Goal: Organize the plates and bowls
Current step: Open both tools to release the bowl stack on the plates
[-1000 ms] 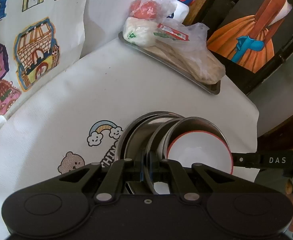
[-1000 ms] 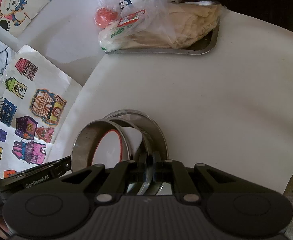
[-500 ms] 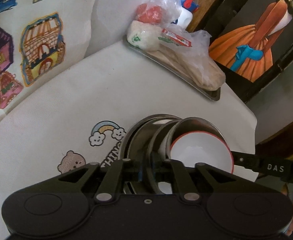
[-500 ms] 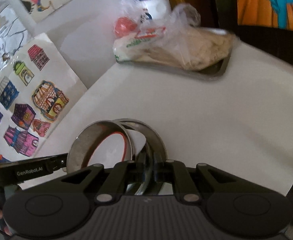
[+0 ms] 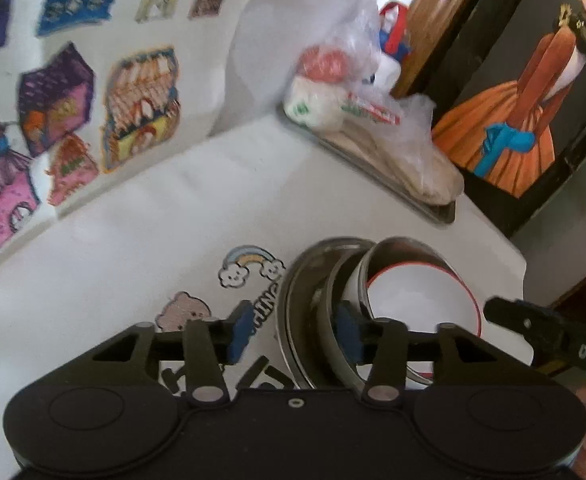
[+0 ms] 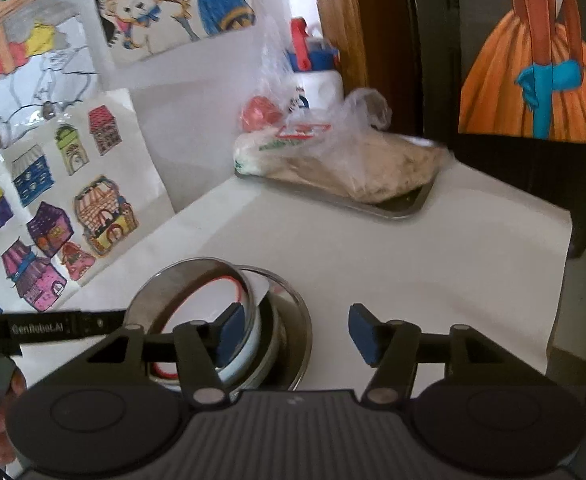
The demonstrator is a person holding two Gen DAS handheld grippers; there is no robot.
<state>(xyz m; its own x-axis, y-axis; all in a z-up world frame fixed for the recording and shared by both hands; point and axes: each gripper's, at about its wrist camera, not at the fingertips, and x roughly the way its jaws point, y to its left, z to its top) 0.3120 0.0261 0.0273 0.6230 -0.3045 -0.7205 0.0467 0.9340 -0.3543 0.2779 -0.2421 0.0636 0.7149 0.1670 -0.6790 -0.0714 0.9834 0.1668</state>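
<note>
A stack of steel plates (image 5: 297,296) with a steel bowl (image 5: 397,256) and a white red-rimmed bowl (image 5: 417,300) inside rests on the white table. My left gripper (image 5: 295,334) is open, its blue pads either side of the stack's left rim. In the right wrist view the same stack (image 6: 289,320) with the white bowl (image 6: 197,308) sits at lower left. My right gripper (image 6: 293,334) is open, its left pad inside the steel bowl's (image 6: 189,280) rim, its right pad over bare table.
A steel tray (image 6: 373,204) with plastic-wrapped food (image 6: 345,160) stands at the table's back by a white bottle (image 6: 317,80). Children's drawings (image 6: 73,208) hang on the wall at left. The table's right edge (image 6: 561,280) is close. A dark framed painting (image 5: 533,92) stands right.
Both grippers have opened and let go of the stack's rims. Both have lifted and tilted upward, so more wall shows.
</note>
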